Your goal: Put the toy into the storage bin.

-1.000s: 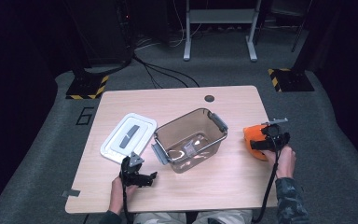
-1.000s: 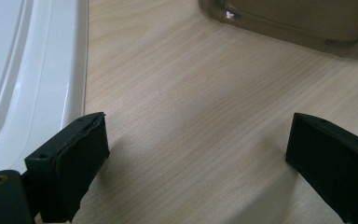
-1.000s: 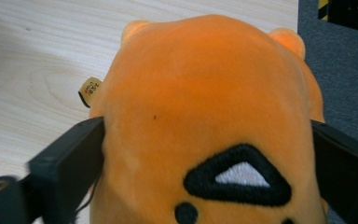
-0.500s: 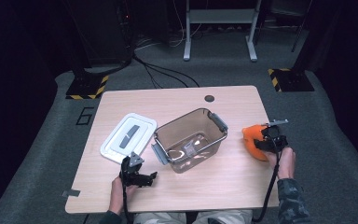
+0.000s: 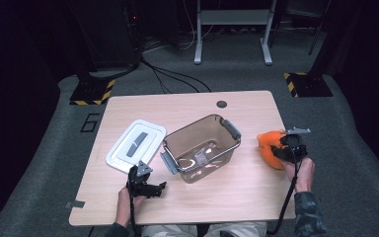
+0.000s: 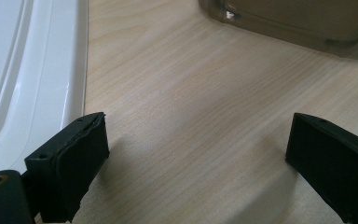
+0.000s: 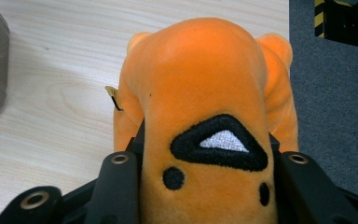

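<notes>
The right gripper (image 7: 205, 186), its jaws just closed in, clamps an orange plush toy (image 7: 205, 93) at the surface (image 5: 227, 197) edge, right of the brown bin (image 5: 202, 148); the left gripper (image 6: 205, 158) rests wide open and empty just left of the bin, beside a white lid (image 6: 23, 70)

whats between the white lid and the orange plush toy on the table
In the high view, the clear brown bin stands between the white lid and the orange plush toy, with bare tabletop on either side of it.
</notes>
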{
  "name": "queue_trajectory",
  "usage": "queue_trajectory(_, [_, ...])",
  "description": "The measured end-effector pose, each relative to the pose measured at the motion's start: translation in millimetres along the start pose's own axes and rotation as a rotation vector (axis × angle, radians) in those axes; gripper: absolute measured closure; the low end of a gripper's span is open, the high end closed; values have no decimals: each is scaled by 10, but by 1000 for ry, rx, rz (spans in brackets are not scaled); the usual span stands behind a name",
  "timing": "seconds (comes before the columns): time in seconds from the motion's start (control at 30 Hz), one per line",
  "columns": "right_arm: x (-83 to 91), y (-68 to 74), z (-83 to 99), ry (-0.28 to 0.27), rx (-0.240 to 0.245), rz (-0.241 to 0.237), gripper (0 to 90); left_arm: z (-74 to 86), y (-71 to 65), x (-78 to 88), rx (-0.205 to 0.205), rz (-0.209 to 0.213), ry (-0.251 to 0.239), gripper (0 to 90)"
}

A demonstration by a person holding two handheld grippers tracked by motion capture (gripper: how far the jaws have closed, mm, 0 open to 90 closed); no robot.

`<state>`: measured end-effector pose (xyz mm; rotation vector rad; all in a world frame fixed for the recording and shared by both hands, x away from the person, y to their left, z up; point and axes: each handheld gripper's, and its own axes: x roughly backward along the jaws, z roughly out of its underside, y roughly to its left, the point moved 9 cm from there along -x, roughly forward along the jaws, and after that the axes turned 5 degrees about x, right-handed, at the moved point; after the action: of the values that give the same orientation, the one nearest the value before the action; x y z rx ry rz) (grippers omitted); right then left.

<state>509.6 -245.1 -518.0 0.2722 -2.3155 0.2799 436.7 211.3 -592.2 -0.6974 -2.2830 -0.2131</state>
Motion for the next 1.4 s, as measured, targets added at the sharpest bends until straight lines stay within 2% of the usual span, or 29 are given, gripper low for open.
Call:
queue_trajectory(0.1, [29, 4, -13, -12, -10, -13, 568, 0, 0, 0, 1, 0, 0, 54])
queue_trajectory(0.3, [107, 52, -84, -27, 2, -25, 561, 0, 0, 0, 0, 0, 0, 54])
queue_trajectory(0.87, [342, 179, -300, -80, 55, -27, 547, -2, 1, -1, 0, -1, -1, 54])
queue_trajectory(1.4, [534, 263, -464, -130, 82, -25, 544, -2, 2, -1, -1, 0, -1, 54])
